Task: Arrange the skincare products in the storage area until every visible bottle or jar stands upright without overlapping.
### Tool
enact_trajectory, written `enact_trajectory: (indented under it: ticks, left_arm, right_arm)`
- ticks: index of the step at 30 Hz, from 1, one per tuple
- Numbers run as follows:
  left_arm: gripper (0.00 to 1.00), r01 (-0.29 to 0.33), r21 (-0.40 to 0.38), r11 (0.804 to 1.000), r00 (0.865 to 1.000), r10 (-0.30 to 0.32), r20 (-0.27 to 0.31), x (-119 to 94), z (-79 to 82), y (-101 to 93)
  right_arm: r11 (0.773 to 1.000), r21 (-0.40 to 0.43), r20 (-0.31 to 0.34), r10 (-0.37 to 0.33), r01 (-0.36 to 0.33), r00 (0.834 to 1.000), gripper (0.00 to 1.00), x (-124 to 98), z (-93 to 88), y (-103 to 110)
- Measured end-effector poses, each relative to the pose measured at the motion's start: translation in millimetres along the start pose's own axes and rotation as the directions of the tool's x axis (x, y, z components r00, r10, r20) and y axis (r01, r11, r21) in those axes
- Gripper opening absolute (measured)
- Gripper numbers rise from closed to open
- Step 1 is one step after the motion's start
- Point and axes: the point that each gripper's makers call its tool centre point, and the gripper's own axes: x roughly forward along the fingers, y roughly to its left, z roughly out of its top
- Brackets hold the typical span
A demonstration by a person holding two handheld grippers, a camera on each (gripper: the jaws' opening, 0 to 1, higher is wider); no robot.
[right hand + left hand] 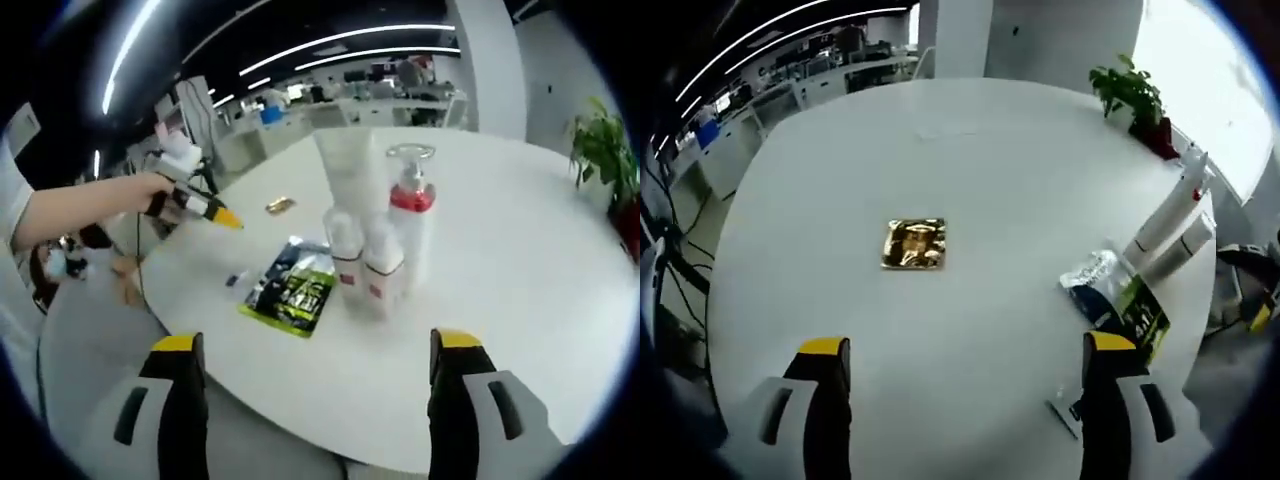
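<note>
Gold packet [913, 243]: lies flat and alone near the middle of the white counter [970, 150], well apart from everything else; the same packet shows small in the right gripper view [279, 205].
Left hand-held gripper [968, 350]: jaws wide apart, nothing between them, hovering over bare counter short of the gold packet; it shows from the side in the right gripper view [226, 217], held by a person's hand [150, 190].
Green sachet [291, 286]: lies flat near the counter edge, just beside the bottle group.
Bottle group: two small white bottles [362, 262] stand in front, a white tube [350, 170] and a red-collared pump bottle [411, 215] stand behind, all upright and close together.
Right hand-held gripper [314, 350]: jaws spread wide, empty, facing the bottle group from beyond the counter edge.
Step in hand: probably gathering the flat items; approach low, close gently on an edge, keep clear of the upright bottles so none topples.
Surface: round, white, smooth, glossy enough that flat packets may slide.
Room: open office with desks and ceiling strip lights; a potted plant [604, 155] stands at the far rim.
</note>
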Motion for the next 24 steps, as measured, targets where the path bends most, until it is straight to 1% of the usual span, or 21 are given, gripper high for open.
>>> enact_trajectory:
  ticks: [1, 3, 5, 6, 7, 8, 9, 13, 17, 18, 19, 21, 22, 23, 24]
  left_arm:
    - [0.89, -0.001, -0.003, 1.0, 1.0, 0.001, -0.003, 4, 1.2, 1.6]
    - [0.87, -0.01, -0.009, 1.0, 1.0, 0.01, -0.007, 3, -4.3, -1.0]
    - [0.85, -0.028, 0.004, 1.0, 1.0, 0.028, -0.004, 13, 0.0, 6.4]
    - [0.84, -0.031, 0.008, 0.999, 1.0, 0.031, -0.001, 14, 1.5, 7.3]
    - [0.83, -0.028, 0.01, 1.0, 1.0, 0.028, 0.0, 15, 2.8, 6.7]
    - [0.84, -0.025, 0.007, 1.0, 1.0, 0.025, -0.001, 19, 4.8, 7.9]
    - [0.84, -0.021, 0.0, 1.0, 1.0, 0.021, -0.001, 27, 8.7, 10.7]
    - [0.84, -0.017, 0.01, 1.0, 1.0, 0.017, -0.019, 43, 17.3, 18.1]
    - [0.85, -0.013, 0.017, 1.0, 1.0, 0.013, -0.023, 46, 23.0, 19.9]
    - [0.85, -0.012, 0.02, 1.0, 1.0, 0.012, -0.021, 49, 27.0, 22.0]
    - [0.84, -0.01, 0.02, 1.0, 0.999, 0.011, -0.031, 58, 34.6, 27.1]
    - [0.82, -0.007, 0.021, 1.0, 0.999, 0.008, -0.04, 59, 36.5, 29.1]
    - [0.8, -0.004, 0.019, 1.0, 0.998, 0.005, -0.056, 58, 34.3, 28.8]
    - [0.78, -0.006, 0.016, 1.0, 0.998, 0.007, -0.059, 58, 34.1, 29.0]
    - [0.77, -0.008, 0.013, 1.0, 0.998, 0.009, -0.068, 62, 36.1, 31.1]
  right_arm:
    - [1.0, 0.002, -0.006, 0.0, 0.0, 1.0, 0.92, 0, -1.4, -1]
    - [1.0, 0.01, -0.011, 0.005, -0.005, 1.0, 0.92, 1, -2.9, 0]
    - [1.0, 0.012, -0.015, 0.004, -0.004, 1.0, 0.91, 1, -4.0, -1]
    - [1.0, 0.011, -0.016, -0.001, 0.001, 1.0, 0.91, 1, -4.0, -1]
    - [1.0, 0.01, -0.015, -0.005, 0.005, 1.0, 0.91, 1, -3.8, -2]
    - [1.0, 0.014, -0.013, -0.01, 0.011, 1.0, 0.91, 1, -3.5, -3]
    - [1.0, 0.017, -0.014, -0.013, 0.013, 1.0, 0.91, 1, -3.8, -4]
    - [0.999, 0.035, -0.018, -0.013, 0.014, 1.0, 0.91, 1, -5.2, -5]
    - [0.999, 0.035, -0.025, -0.017, 0.017, 1.0, 0.91, 1, -5.9, -6]
    - [0.999, 0.035, -0.025, -0.018, 0.019, 1.0, 0.91, 1, -5.9, -6]
    - [0.999, 0.038, -0.023, -0.02, 0.021, 1.0, 0.91, 1, -5.8, -6]
    - [0.999, 0.047, -0.023, -0.023, 0.024, 0.999, 0.91, 1, -6.2, -7]
    - [0.998, 0.05, -0.023, -0.024, 0.025, 0.999, 0.91, 1, -6.4, -8]
    - [0.998, 0.052, -0.023, -0.024, 0.025, 0.999, 0.91, 1, -6.4, -8]
    - [0.998, 0.057, -0.021, -0.024, 0.025, 0.999, 0.91, 1, -6.3, -8]
